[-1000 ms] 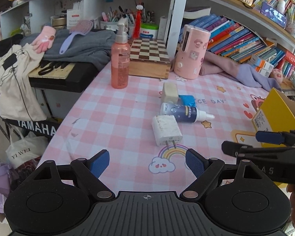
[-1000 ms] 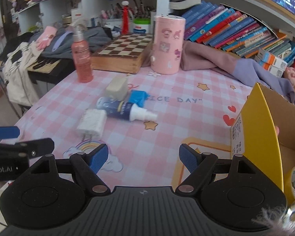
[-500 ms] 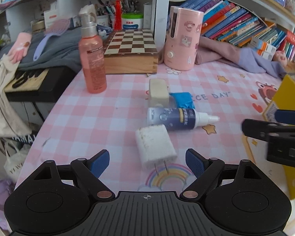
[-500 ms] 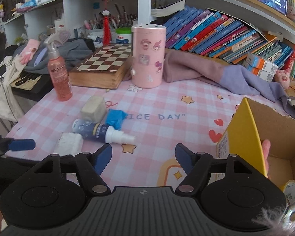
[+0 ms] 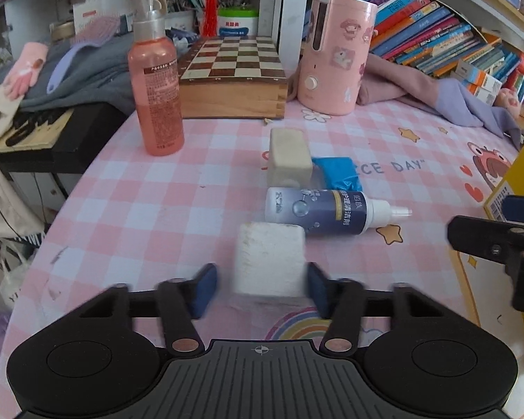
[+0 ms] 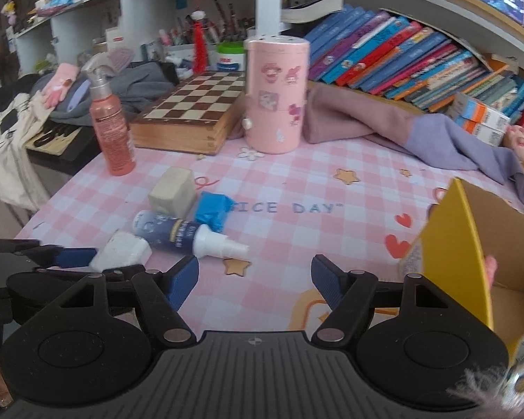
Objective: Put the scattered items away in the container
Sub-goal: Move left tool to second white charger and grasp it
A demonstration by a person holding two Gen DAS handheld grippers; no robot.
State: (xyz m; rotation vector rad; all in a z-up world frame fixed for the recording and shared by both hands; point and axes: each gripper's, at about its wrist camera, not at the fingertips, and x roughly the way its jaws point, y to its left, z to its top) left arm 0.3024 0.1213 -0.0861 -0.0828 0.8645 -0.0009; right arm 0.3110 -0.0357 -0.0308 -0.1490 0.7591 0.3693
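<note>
A white plug charger (image 5: 269, 258) lies on the pink checked tablecloth, between the open fingers of my left gripper (image 5: 262, 288); the right pad sits close to it, the left pad apart. Behind it lie a dark blue spray bottle (image 5: 325, 213), a blue packet (image 5: 339, 173) and a beige block (image 5: 290, 156). My right gripper (image 6: 255, 284) is open and empty above the cloth, right of these items, which also show in its view: charger (image 6: 120, 252), bottle (image 6: 178, 234). The cardboard box (image 6: 485, 244) with a yellow flap stands at the right.
An orange pump bottle (image 5: 155, 83), a wooden chessboard box (image 5: 235, 80) and a pink cylinder (image 5: 333, 52) stand at the back. Purple cloth (image 6: 419, 129) and a row of books (image 6: 419, 56) lie behind. The table's left edge drops to a keyboard (image 5: 31, 132).
My left gripper has moved forward and down so the charger now sits between its fingers, which have narrowed. The right gripper has shifted slightly closer to the items.
</note>
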